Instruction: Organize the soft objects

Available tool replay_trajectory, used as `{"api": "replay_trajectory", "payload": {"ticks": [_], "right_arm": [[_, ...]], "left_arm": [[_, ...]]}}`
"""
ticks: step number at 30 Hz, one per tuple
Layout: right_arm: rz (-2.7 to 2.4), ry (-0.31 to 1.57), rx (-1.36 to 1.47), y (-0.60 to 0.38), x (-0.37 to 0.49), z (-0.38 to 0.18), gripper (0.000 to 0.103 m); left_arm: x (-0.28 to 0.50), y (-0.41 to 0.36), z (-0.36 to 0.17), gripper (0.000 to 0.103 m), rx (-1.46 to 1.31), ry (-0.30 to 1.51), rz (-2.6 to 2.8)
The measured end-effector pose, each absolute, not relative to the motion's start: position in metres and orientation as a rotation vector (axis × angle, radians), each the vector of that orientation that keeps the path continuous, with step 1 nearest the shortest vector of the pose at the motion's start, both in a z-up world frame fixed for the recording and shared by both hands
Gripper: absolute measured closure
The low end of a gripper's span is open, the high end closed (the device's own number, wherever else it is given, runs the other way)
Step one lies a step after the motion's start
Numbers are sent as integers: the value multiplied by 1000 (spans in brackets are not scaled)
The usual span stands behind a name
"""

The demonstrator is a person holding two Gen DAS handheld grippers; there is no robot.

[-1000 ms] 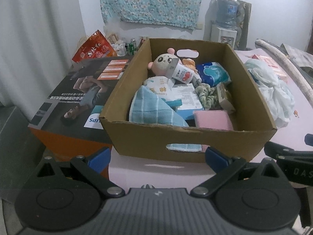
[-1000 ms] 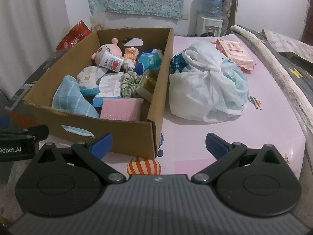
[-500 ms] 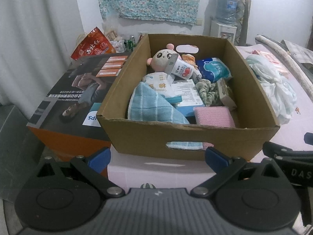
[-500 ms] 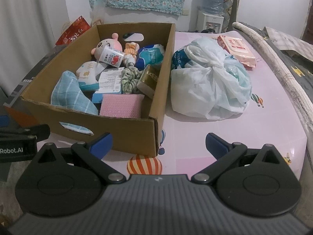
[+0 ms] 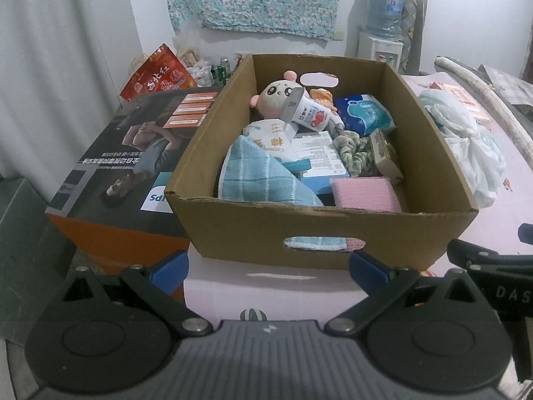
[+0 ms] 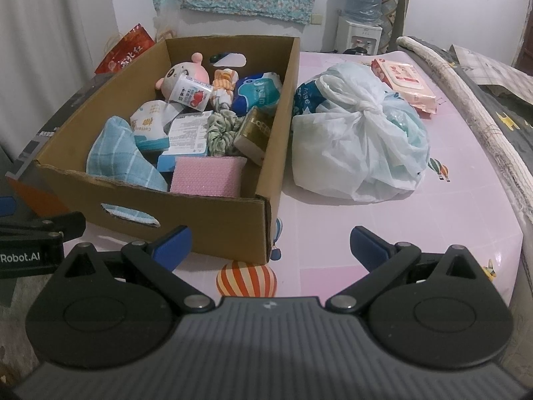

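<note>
Cardboard box (image 5: 319,233) brims with jumbled soft items.

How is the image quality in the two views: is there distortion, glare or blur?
Left wrist view: strong fisheye bending, dark corners; the cardboard box is sharp, the left gripper near the lens slightly soft. Right wrist view: same bending; dim even light, a faint sheen on the white plastic bag, a soft shadow beside the box; the right gripper is open.
</note>
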State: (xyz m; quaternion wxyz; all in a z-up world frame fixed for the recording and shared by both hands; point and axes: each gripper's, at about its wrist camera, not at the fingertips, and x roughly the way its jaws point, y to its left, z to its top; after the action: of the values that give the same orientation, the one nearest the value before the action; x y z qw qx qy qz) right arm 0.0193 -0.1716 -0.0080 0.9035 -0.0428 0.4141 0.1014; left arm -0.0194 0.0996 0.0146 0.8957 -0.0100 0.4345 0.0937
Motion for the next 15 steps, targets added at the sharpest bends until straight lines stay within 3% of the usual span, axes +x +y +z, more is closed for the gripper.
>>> {"api": "replay_trajectory", "payload": {"ticks": [15], "right_arm": [[210,855,-90,-170,18,-8,1]], "left_arm": [[-21,100,14,0,-21,902,196]]}}
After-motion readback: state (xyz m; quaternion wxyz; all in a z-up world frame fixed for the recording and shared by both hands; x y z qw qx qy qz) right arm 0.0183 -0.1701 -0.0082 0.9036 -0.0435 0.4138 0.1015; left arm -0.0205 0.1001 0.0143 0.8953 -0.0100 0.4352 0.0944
